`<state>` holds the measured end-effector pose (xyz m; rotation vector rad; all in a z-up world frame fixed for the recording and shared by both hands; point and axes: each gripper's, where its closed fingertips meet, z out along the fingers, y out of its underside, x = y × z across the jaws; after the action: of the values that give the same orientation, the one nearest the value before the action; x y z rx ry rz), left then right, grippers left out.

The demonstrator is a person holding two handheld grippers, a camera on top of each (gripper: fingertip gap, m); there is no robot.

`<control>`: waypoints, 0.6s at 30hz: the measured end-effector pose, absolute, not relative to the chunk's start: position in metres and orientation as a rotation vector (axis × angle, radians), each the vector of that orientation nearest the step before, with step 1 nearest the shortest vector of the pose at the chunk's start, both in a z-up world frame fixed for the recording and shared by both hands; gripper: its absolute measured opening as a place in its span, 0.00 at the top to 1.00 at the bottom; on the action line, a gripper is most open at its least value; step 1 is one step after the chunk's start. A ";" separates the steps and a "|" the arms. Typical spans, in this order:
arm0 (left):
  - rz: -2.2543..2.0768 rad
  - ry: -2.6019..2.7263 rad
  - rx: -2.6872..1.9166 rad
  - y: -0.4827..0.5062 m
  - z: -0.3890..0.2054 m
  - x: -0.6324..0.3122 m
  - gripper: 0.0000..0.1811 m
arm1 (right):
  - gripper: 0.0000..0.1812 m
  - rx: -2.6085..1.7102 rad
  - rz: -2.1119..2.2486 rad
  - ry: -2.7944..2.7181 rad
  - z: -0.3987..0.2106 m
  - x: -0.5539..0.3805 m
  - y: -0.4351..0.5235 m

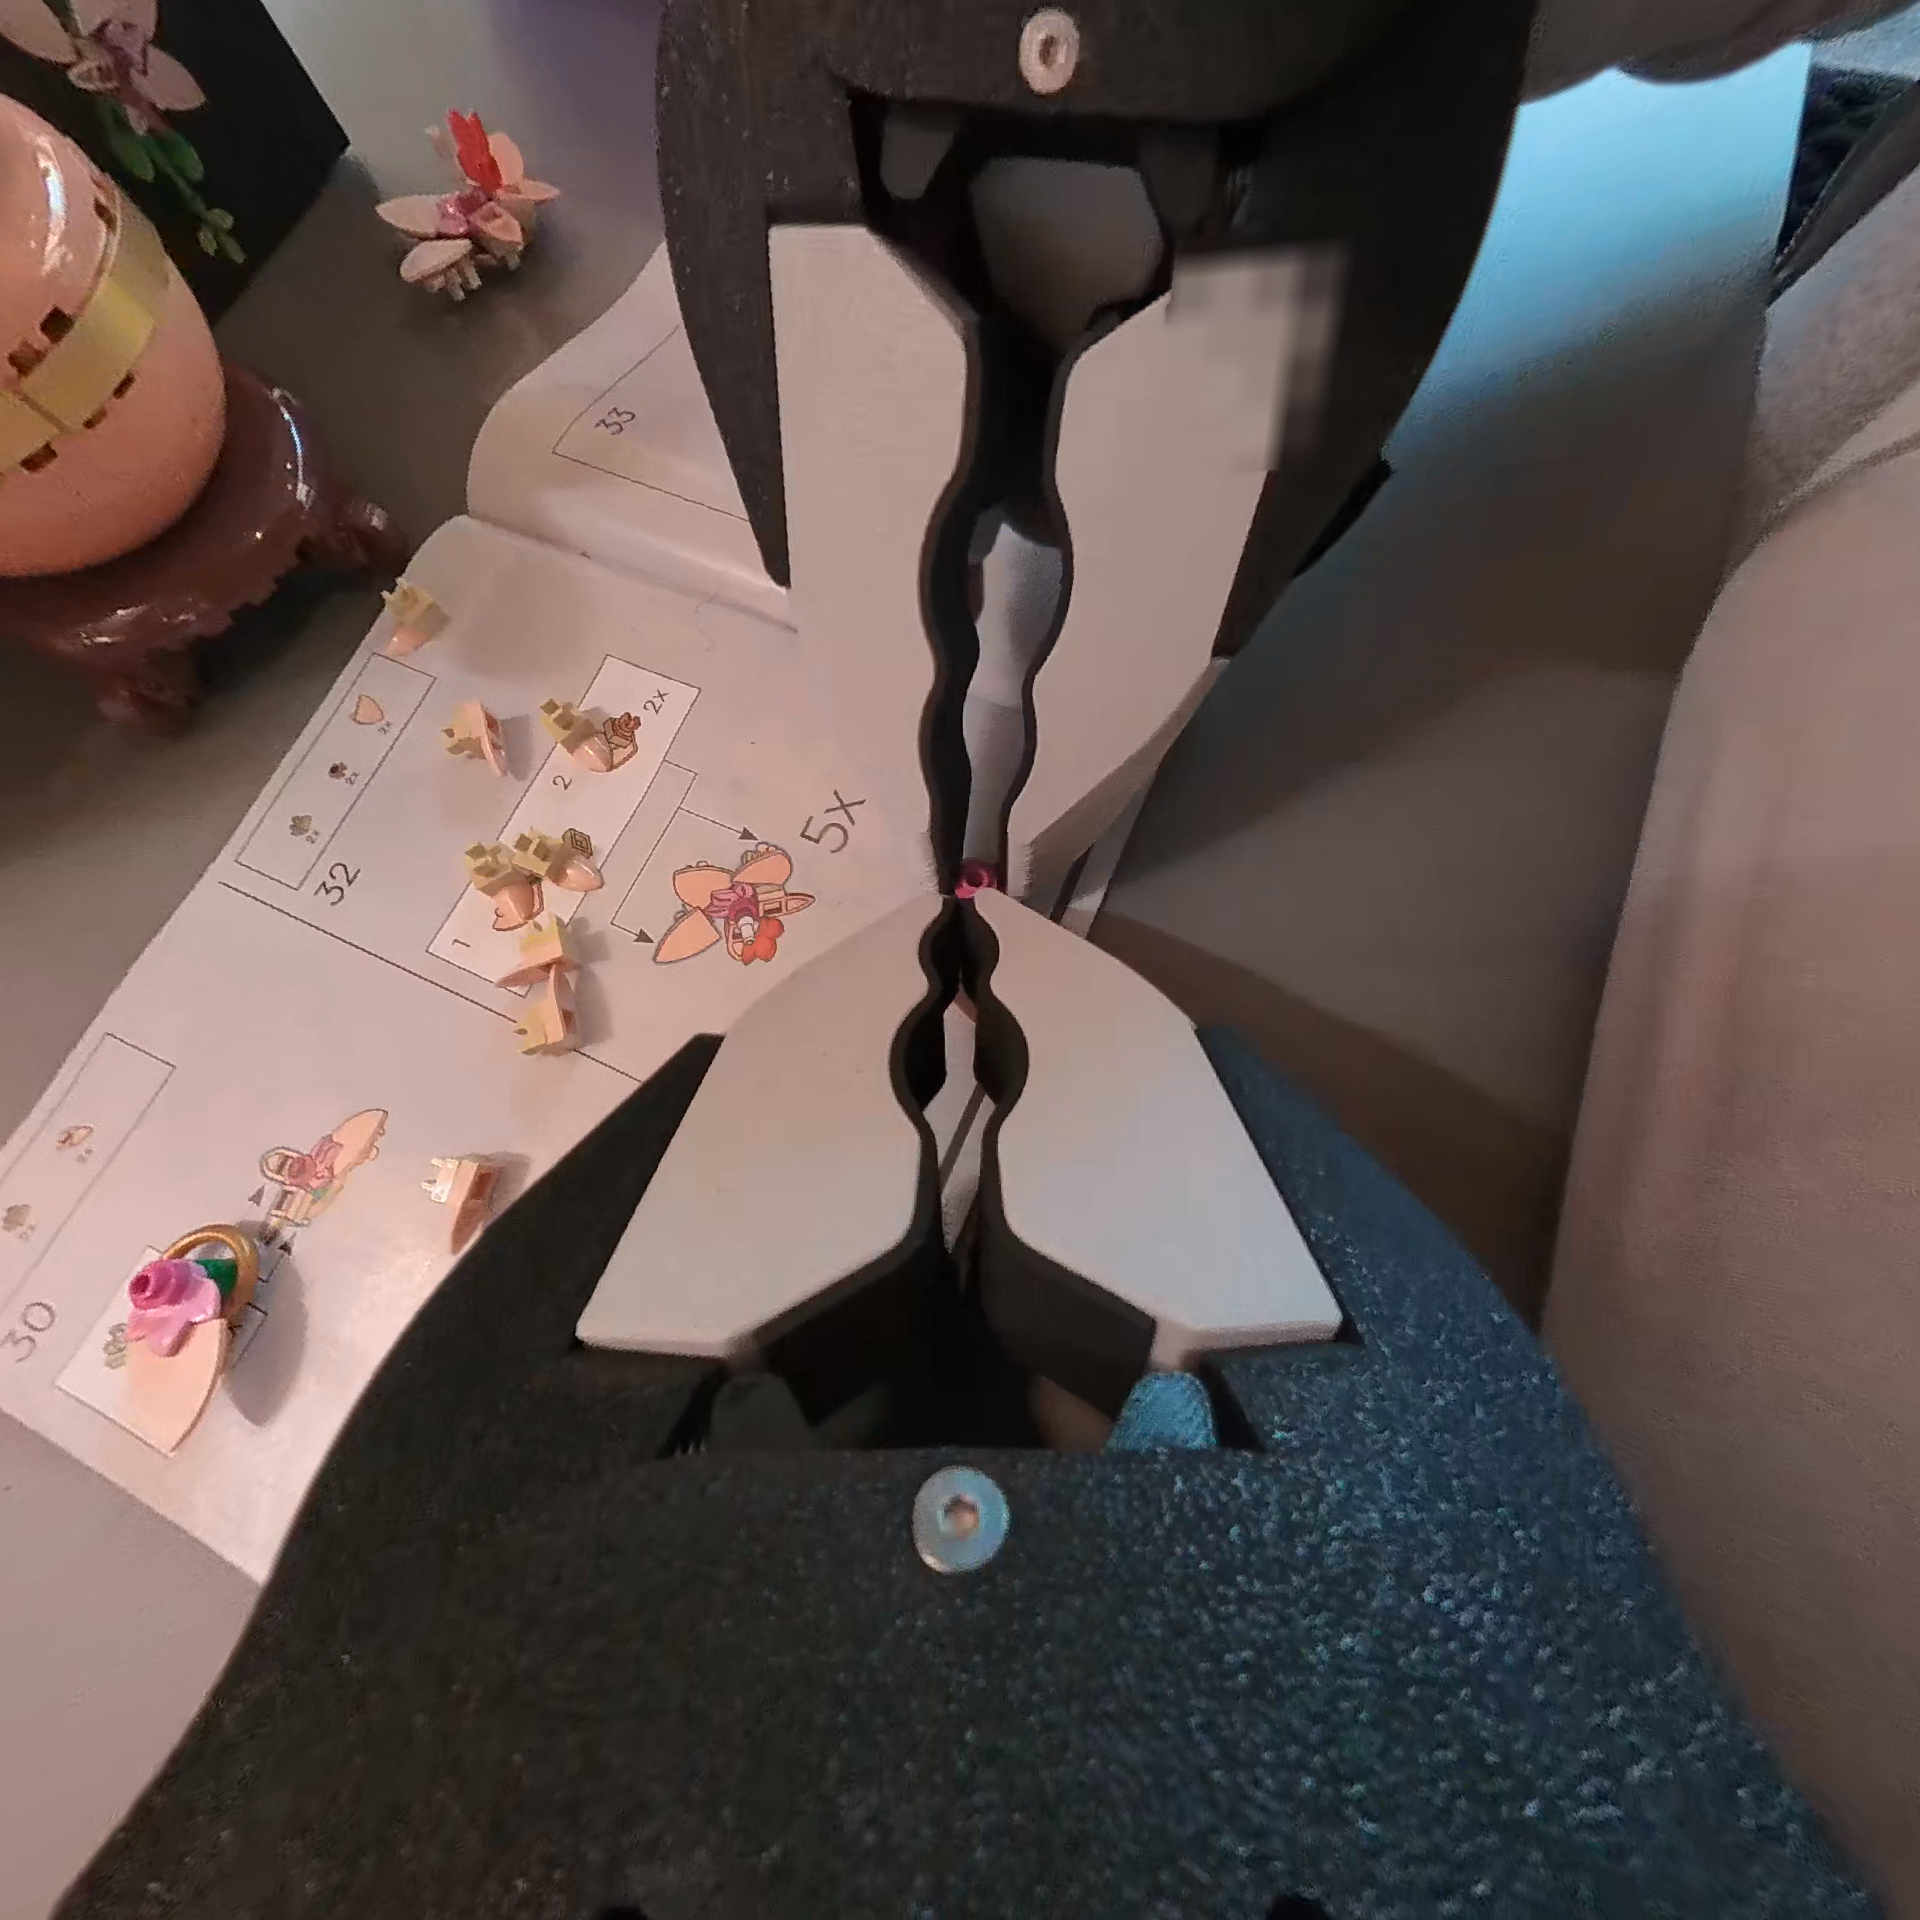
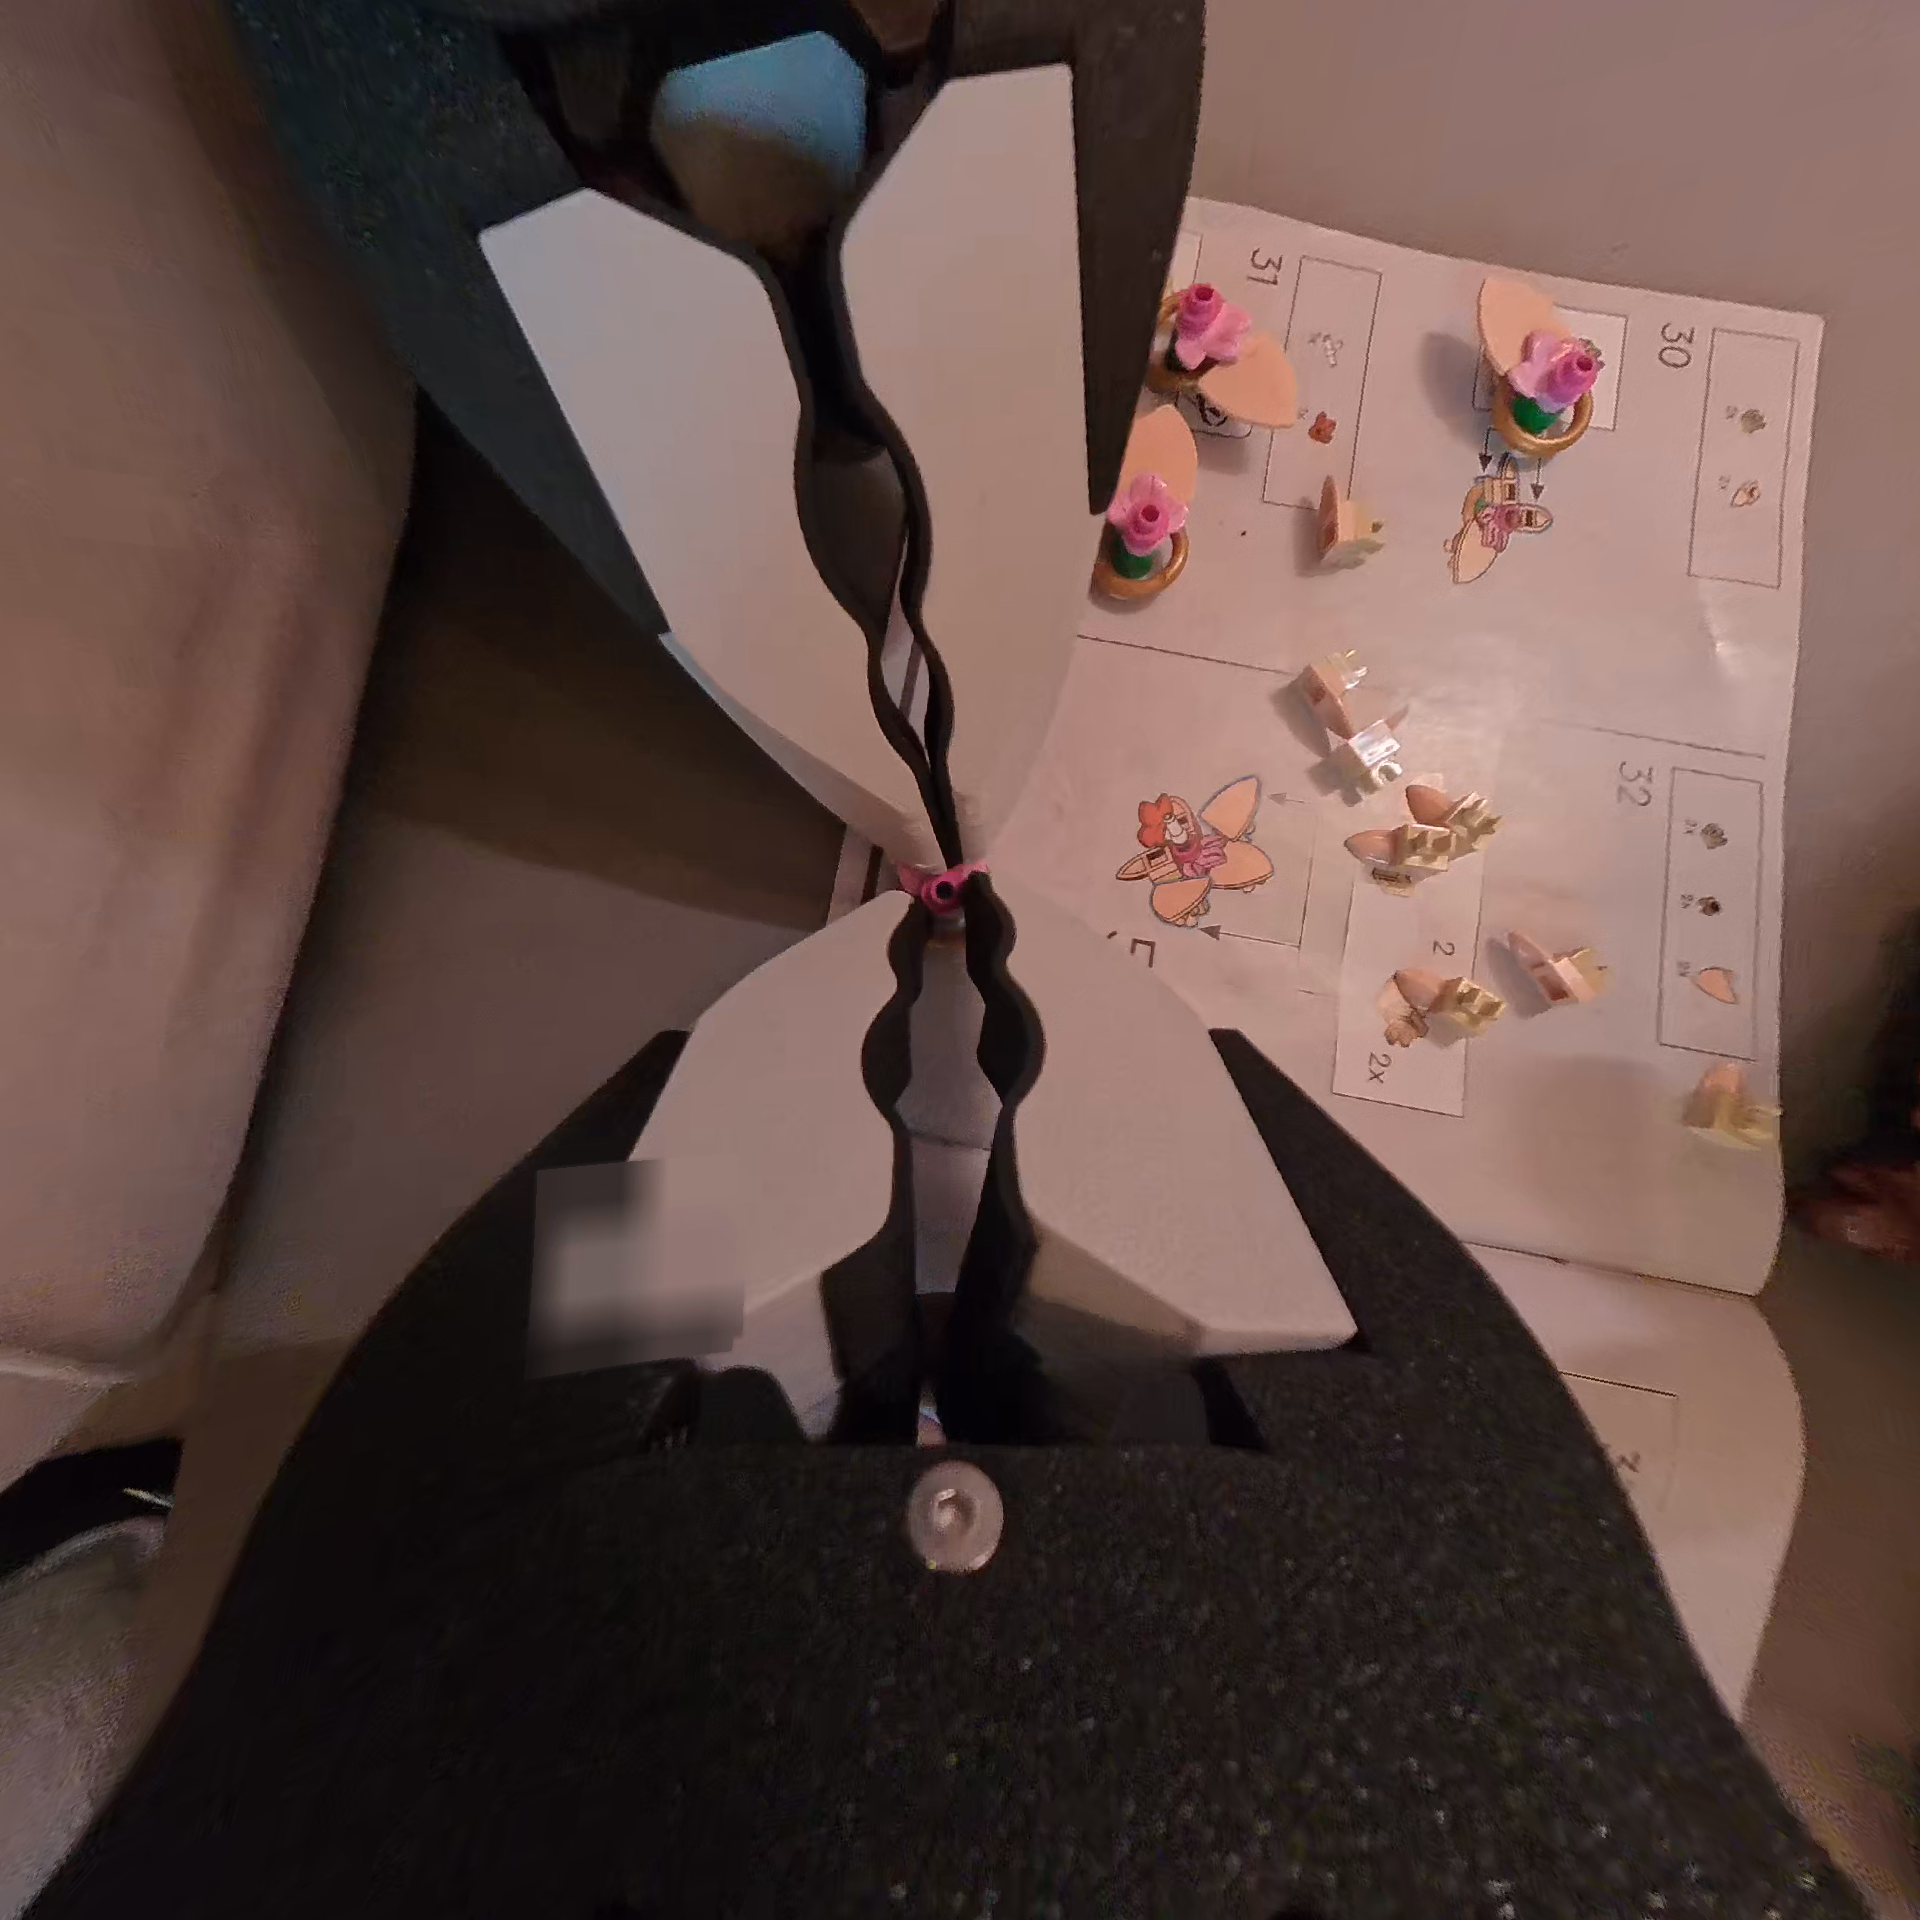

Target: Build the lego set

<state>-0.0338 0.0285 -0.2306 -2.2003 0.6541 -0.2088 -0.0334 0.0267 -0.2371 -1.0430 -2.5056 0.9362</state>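
While the two grippers meet tip to tip above the table, a tiny magenta piece sits pinched right at the point where their fingertips touch. In the left wrist view, the left gripper has its pale fingers drawn together, the wavy black pads nearly meeting, and the magenta piece shows just beyond its tips; the right gripper reaches in from straight ahead, its fingers likewise closed toward the same spot. From the right wrist view the right gripper is pressed together with the small pink-magenta stud sitting at its tips, and the left gripper comes down from ahead onto it. Which of the two truly bears the piece I cannot tell; both are closed against it. To the left of the left gripper lies the open instruction booklet, with a scatter of small tan petal pieces on its page and, nearer the gripper's base, a pink flower on a gold ring with a tan petal. Farther ahead and left stands a pink egg-shaped vase on a dark brown stand, and beyond it a finished tan-and-red blossom rests on the table. To the right of the right gripper three such ringed pink flowers lie on the booklet.
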 end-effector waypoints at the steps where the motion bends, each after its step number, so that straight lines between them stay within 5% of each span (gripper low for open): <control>1: -0.196 0.669 -2.201 0.029 -0.230 -0.034 1.00 | 0.96 -1.051 0.960 -2.504 -0.237 -0.033 0.026; 18: -0.188 0.707 -2.204 0.027 -0.232 -0.031 1.00 | 0.97 -1.076 0.899 -2.581 -0.236 -0.034 0.026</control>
<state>-0.0309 0.0267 -0.2317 -2.2039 0.7073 -0.1882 -0.0336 0.0260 -0.2360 -1.0764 -2.5806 0.8992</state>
